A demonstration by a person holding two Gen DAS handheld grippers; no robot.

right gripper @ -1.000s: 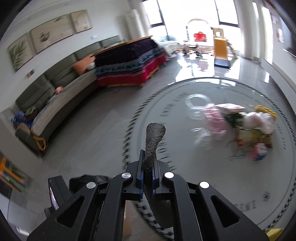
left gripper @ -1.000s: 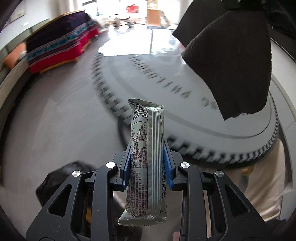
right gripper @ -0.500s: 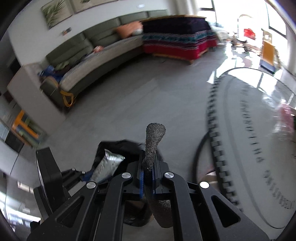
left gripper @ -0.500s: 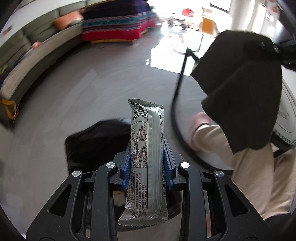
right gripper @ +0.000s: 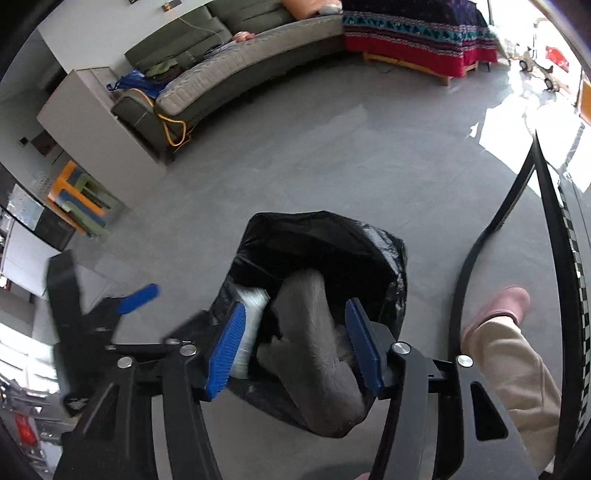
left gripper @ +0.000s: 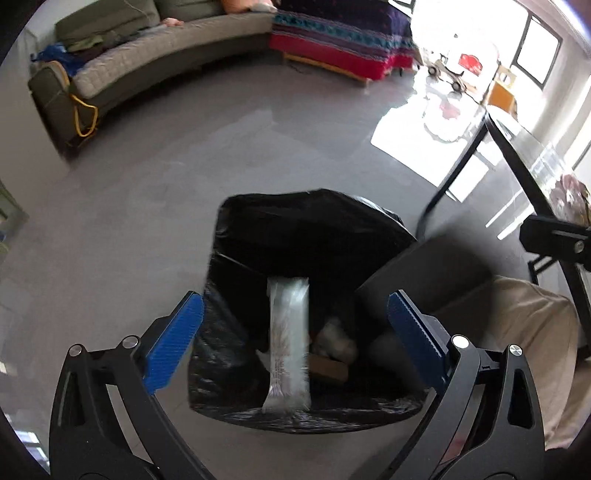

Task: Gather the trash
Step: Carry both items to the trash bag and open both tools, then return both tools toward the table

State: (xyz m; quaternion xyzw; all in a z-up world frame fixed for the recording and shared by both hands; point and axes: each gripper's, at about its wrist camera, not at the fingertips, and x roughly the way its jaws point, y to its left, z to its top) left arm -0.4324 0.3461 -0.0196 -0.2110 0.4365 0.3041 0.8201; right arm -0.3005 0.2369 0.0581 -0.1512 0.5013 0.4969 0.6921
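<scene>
A bin lined with a black trash bag (left gripper: 314, 236) stands on the grey floor below both grippers; it also shows in the right wrist view (right gripper: 325, 240). My left gripper (left gripper: 295, 339) is open above the bag's mouth, and the silver snack wrapper (left gripper: 288, 343) is loose between its fingers, blurred, over the opening. My right gripper (right gripper: 295, 343) is open too, with the dark grey cloth (right gripper: 314, 339) loose between its blue pads (right gripper: 225, 350) over the bag. The wrapper (right gripper: 251, 317) shows at the bag's left edge. Other trash lies inside the bag (left gripper: 332, 343).
A glass table's black edge and leg (right gripper: 495, 221) stand at the right. The person's beige trouser leg and pink slipper (right gripper: 495, 306) are beside the bin. A grey-green sofa (right gripper: 229, 62) and a bed with a patterned cover (right gripper: 417, 33) line the far wall.
Both grippers swung from the table to above the trash bag and opened. The wrapper and the dark cloth have left the jaws and are dropping into the bag.
</scene>
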